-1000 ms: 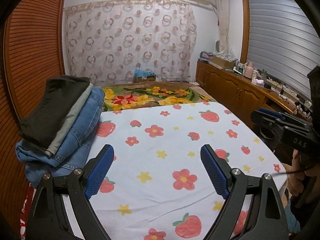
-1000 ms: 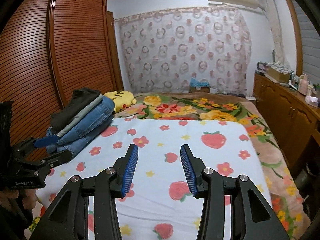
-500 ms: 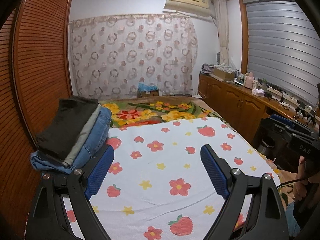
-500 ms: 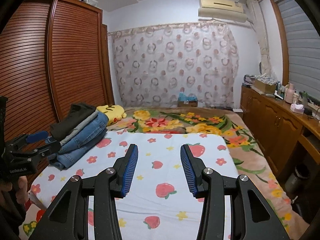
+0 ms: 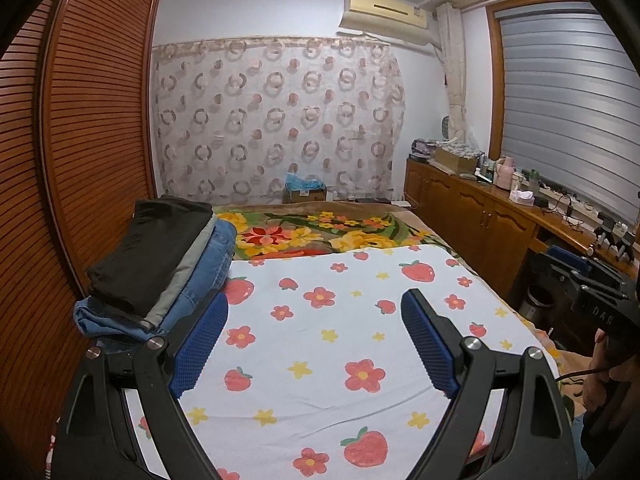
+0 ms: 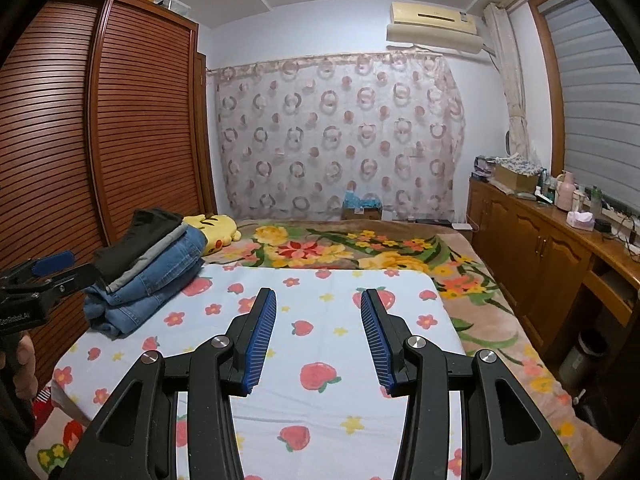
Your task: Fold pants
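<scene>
A stack of folded pants (image 5: 160, 264) lies at the left edge of the bed: black on top, grey under it, blue jeans at the bottom. It also shows in the right wrist view (image 6: 148, 268). My left gripper (image 5: 314, 308) is open and empty, held above the white strawberry sheet (image 5: 344, 344), to the right of the stack. My right gripper (image 6: 318, 304) is open and empty above the same sheet (image 6: 320, 400). The left gripper also shows at the left edge of the right wrist view (image 6: 52, 268).
A wooden slatted wardrobe (image 6: 100, 140) stands along the left of the bed. A floral blanket (image 6: 360, 248) and a yellow plush toy (image 6: 214, 230) lie at the far end. A wooden cabinet (image 6: 560, 248) with clutter runs along the right. A bin (image 6: 586, 354) stands below it.
Both grippers have risen and pulled back from the bed, so more of the room shows. Both stayed open and empty. The stack of pants has not moved.
</scene>
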`<control>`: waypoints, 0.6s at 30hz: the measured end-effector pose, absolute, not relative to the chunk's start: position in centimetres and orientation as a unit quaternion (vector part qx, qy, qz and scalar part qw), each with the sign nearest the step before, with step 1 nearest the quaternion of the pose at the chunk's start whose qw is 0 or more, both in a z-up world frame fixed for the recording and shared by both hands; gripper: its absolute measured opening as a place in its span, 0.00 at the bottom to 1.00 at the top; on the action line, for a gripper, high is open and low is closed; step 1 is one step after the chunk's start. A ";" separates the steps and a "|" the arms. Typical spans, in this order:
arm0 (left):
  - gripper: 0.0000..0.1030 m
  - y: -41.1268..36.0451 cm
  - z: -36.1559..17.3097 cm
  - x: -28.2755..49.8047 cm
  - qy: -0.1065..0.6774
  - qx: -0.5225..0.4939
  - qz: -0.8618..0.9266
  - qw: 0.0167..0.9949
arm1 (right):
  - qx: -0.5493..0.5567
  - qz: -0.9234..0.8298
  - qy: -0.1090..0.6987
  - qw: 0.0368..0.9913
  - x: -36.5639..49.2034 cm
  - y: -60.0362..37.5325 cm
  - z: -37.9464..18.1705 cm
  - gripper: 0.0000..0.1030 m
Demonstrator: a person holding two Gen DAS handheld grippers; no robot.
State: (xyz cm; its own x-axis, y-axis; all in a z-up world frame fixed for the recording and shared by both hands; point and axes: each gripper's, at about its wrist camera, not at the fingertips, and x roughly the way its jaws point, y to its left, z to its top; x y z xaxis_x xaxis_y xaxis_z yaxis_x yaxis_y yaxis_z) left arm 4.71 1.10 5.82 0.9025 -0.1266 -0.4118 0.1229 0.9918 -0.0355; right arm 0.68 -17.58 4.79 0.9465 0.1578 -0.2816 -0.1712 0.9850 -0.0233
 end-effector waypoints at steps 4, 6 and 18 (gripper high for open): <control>0.86 1.3 5.6 4.7 0.213 -0.005 -0.062 0.975 | -0.023 0.082 0.141 0.986 0.7 -17.8 4.9 0.45; 0.86 1.3 5.6 4.8 0.213 -0.005 -0.062 0.975 | -0.024 0.082 0.141 0.986 0.7 -17.8 4.9 0.45; 0.86 1.3 5.6 4.7 0.213 -0.005 -0.062 0.975 | -0.024 0.082 0.141 0.986 0.7 -17.9 4.9 0.45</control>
